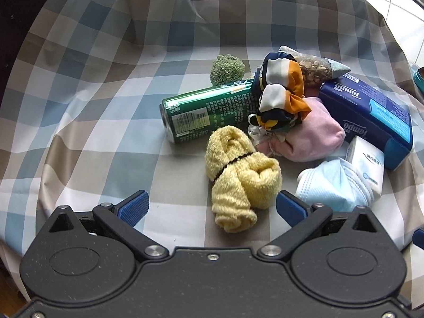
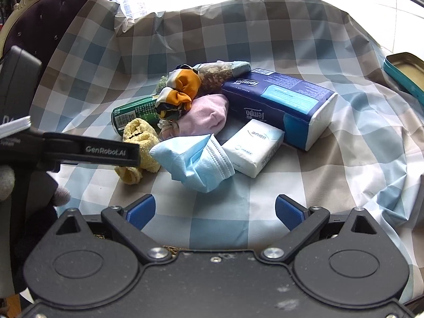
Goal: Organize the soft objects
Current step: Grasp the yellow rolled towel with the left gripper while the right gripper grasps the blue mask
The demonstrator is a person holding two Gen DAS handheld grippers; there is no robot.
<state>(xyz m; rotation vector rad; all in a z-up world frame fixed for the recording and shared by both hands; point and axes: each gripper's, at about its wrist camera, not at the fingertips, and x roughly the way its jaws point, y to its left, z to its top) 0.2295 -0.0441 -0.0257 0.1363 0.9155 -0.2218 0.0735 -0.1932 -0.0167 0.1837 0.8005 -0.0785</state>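
Observation:
A rolled yellow towel [image 1: 239,177] [image 2: 139,139] lies on the checked cloth, its near end between the tips of my open left gripper [image 1: 212,206]. Behind it sit a pink cloth bundle [image 1: 310,135] [image 2: 205,116] and a navy, white and orange scarf [image 1: 281,90] [image 2: 177,92]. A crumpled blue face mask [image 1: 334,182] [image 2: 196,161] lies just ahead of my open right gripper [image 2: 214,209], which holds nothing. Both grippers have blue pads.
A green can [image 1: 206,114] [image 2: 135,111] lies on its side. A blue Tempo tissue pack [image 1: 371,114] [image 2: 283,103], a small white tissue pack [image 2: 254,145], a bag of grains [image 1: 315,66], a green scrubber [image 1: 228,70] and a teal tin [image 2: 405,74] share the cloth [image 1: 106,106]. The left gripper's body crosses the right wrist view.

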